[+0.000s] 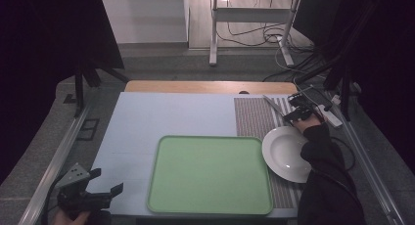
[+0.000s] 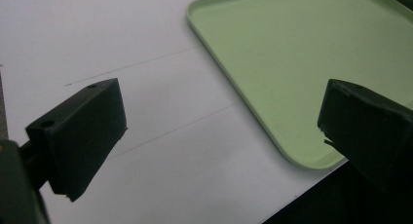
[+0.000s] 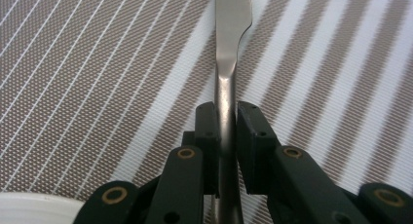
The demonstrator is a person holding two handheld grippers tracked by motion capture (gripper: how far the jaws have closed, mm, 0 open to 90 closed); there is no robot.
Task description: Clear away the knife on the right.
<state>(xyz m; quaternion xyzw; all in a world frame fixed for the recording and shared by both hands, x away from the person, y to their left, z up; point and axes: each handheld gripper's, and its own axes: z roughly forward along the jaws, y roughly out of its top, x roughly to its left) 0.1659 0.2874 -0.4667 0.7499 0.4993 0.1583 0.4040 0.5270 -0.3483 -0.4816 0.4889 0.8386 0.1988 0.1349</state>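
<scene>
Right tongs [image 3: 226, 118] clamp the knife handle [image 3: 227, 83] between them.

A pale blue table [image 1: 147, 122] with a wooden strip along its far edge carries a light green tray [image 1: 210, 173] near the front, lying flat. To the right of the tray lies a brown and white striped mat [image 1: 254, 117]. On that mat sit a white plate [image 1: 288, 154], just beside the tray, and a metal knife [image 3: 228, 63] further back.
</scene>
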